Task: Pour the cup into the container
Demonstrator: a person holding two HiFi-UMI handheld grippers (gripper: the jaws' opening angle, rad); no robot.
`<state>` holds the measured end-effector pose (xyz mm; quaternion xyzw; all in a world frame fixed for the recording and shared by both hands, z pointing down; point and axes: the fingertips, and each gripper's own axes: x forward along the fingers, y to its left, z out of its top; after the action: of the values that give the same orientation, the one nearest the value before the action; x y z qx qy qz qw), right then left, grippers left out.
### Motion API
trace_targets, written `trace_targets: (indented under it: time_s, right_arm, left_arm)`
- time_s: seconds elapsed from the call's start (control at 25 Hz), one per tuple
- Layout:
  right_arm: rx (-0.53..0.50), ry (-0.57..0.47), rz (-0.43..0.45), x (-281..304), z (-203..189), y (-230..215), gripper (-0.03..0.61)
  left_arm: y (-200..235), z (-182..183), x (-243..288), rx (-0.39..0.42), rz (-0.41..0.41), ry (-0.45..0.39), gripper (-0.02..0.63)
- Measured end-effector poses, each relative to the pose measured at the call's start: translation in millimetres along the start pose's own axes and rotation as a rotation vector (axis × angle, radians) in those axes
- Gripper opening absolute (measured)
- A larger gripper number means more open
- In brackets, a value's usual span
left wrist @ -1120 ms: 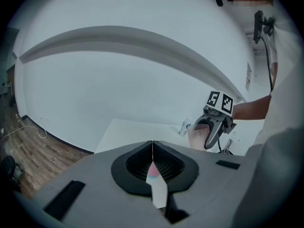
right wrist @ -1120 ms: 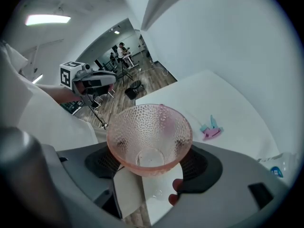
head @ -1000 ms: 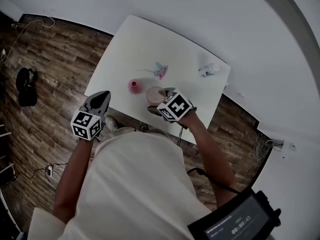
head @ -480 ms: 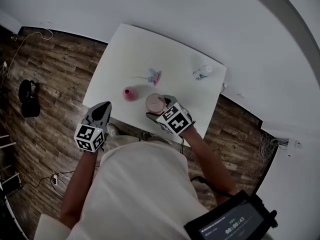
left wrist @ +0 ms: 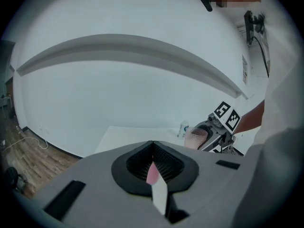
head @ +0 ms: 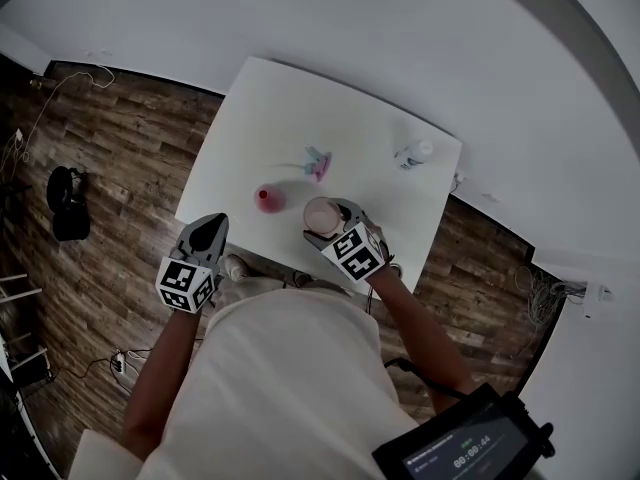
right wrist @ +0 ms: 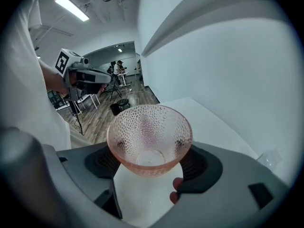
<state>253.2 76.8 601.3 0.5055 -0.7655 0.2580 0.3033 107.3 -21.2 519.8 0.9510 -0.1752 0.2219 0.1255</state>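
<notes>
A pink dimpled glass cup (head: 322, 216) is clamped by its sides in my right gripper (head: 326, 218) over the table's near edge. Its mouth faces up. In the right gripper view the cup (right wrist: 149, 137) fills the jaws of my right gripper (right wrist: 149, 151), and I see nothing inside it. The small pink container (head: 268, 199) stands on the white table (head: 290, 108) just left of the cup. My left gripper (head: 208, 230) hovers at the table's near left corner, shut and empty; in its own view the left gripper (left wrist: 152, 148) has its jaws pressed together.
A pink-and-teal object (head: 318, 163) lies mid-table behind the cup. A small clear bottle (head: 415, 153) sits near the far right corner. Wood floor surrounds the table, with cables (head: 60, 88) and a dark bag (head: 65, 203) to the left. A white wall stands behind the table.
My right gripper has drawn a little to the right of the pink container, still holding the cup. The left gripper stays shut by the table's near left corner.
</notes>
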Motion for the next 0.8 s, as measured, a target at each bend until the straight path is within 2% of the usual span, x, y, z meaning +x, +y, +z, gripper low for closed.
trace_targets:
  time_s: [0.36,0.8]
  right_arm:
    - [-0.022,0.006,-0.015,22,-16,-6,0.367]
    - [-0.057,0.055,-0.015,46,-35,-10,0.367]
  left_arm:
    - [-4,6,10,0.020,-0.019,0.014,0.011]
    - [-1,-4,17,0.033,-0.025,0.060,0.011]
